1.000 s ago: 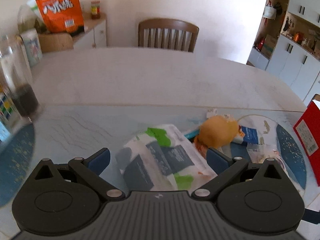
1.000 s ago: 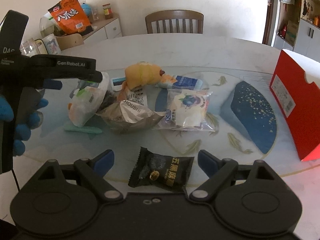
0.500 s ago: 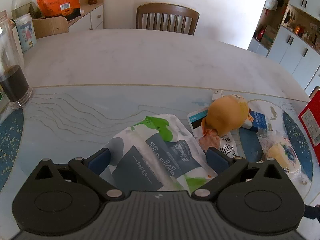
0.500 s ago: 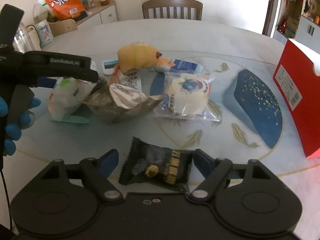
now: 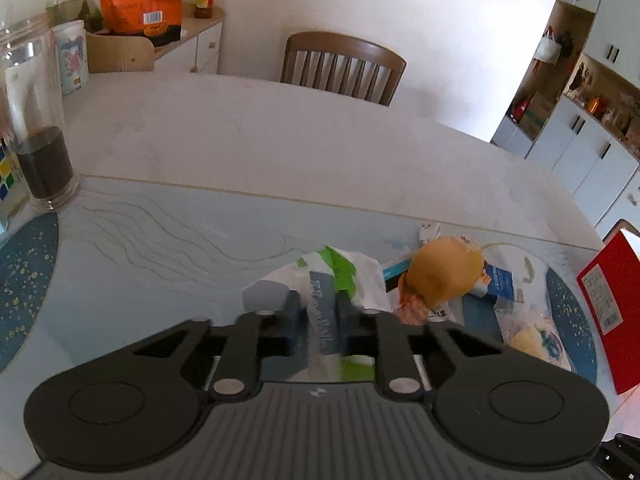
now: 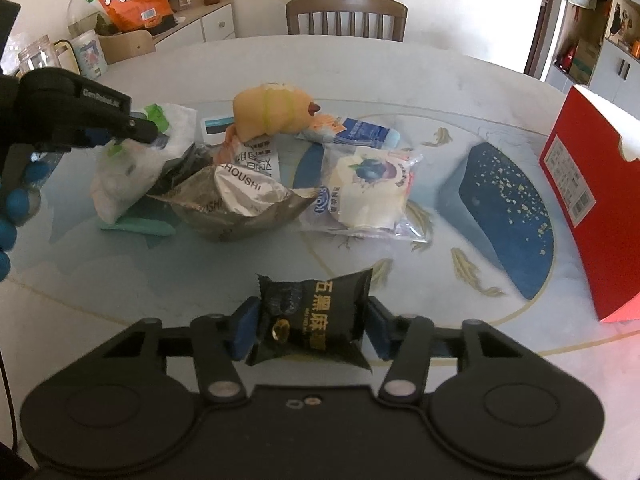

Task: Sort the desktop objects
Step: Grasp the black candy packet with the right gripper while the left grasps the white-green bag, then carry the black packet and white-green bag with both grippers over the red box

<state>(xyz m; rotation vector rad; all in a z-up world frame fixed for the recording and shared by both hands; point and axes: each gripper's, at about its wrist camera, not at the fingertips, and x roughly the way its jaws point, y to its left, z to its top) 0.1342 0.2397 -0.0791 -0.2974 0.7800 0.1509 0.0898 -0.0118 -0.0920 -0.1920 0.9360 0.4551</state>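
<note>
Left gripper [image 5: 322, 316]: closing, clamped on white-green tissue pack [image 5: 340, 276], desk [image 5: 240, 140] centre, 6 o'clock. Right gripper [image 6: 310, 326]: fingers [image 6: 243, 328] closing around black snack packet [image 6: 316, 316], 6 o'clock. Advice: squeeze evenly; lift both straight up, clear of neighbouring wrappers.
</note>
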